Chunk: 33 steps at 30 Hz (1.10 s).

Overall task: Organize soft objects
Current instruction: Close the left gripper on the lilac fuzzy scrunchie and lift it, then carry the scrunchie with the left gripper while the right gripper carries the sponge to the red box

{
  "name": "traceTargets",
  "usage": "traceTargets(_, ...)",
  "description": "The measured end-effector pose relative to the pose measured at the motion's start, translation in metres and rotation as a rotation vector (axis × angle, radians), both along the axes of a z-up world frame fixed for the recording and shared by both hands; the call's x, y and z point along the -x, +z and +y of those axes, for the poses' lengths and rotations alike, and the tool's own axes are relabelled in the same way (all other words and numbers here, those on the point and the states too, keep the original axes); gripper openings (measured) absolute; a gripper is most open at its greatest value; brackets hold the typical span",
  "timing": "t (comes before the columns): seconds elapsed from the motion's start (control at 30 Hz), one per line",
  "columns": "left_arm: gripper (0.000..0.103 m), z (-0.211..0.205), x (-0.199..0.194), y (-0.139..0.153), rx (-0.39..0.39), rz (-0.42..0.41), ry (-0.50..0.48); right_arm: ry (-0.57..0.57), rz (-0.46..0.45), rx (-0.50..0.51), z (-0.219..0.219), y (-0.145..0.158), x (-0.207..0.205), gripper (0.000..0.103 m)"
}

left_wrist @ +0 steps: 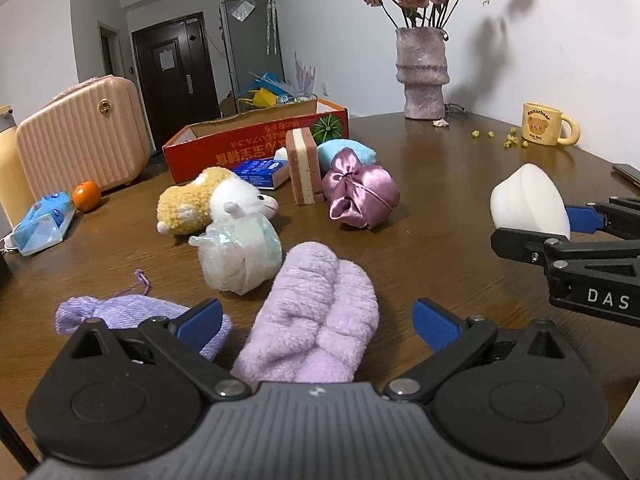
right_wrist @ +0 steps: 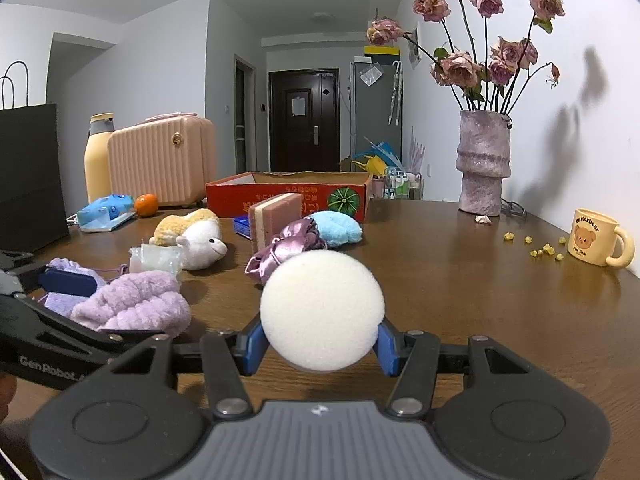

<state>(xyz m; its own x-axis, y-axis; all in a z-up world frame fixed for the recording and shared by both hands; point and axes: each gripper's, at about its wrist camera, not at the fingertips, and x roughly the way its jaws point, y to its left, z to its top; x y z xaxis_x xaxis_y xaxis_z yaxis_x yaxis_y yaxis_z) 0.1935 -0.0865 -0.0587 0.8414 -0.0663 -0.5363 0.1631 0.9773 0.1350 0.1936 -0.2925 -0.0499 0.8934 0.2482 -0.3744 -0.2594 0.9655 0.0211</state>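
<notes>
My right gripper is shut on a white foam ball and holds it above the table; the same ball shows at the right of the left wrist view. My left gripper stands open with a fluffy lilac cloth lying between its blue pads, which stay apart from it. A knitted lilac pouch lies under its left finger. Farther off sit a white plush toy, a yellow plush, a mauve satin bundle, a pink-and-cream sponge block and a light blue cushion.
An open red cardboard box stands behind the soft things. A pink case, an orange and a blue tissue pack are at the left. A purple vase and a yellow mug stand at the far right.
</notes>
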Motion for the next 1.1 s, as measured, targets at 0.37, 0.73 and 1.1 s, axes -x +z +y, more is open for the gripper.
traceTargets(0.37,0.055,0.002,-0.012,-0.006,0.033,0.043,-0.024,-0.002,0.009,-0.004,-0.003,-0.003,-0.003,0.053)
traceTargets(0.73,0.036,0.01,-0.009,0.0,0.095,0.024,-0.048,0.006,0.006,0.007,0.004,0.0,-0.002,0.053)
traceTargets(1.1,0.034,0.023,-0.002,0.02,0.117,-0.049,-0.035,0.008,-0.019,0.027,0.011,0.011,-0.004,0.053)
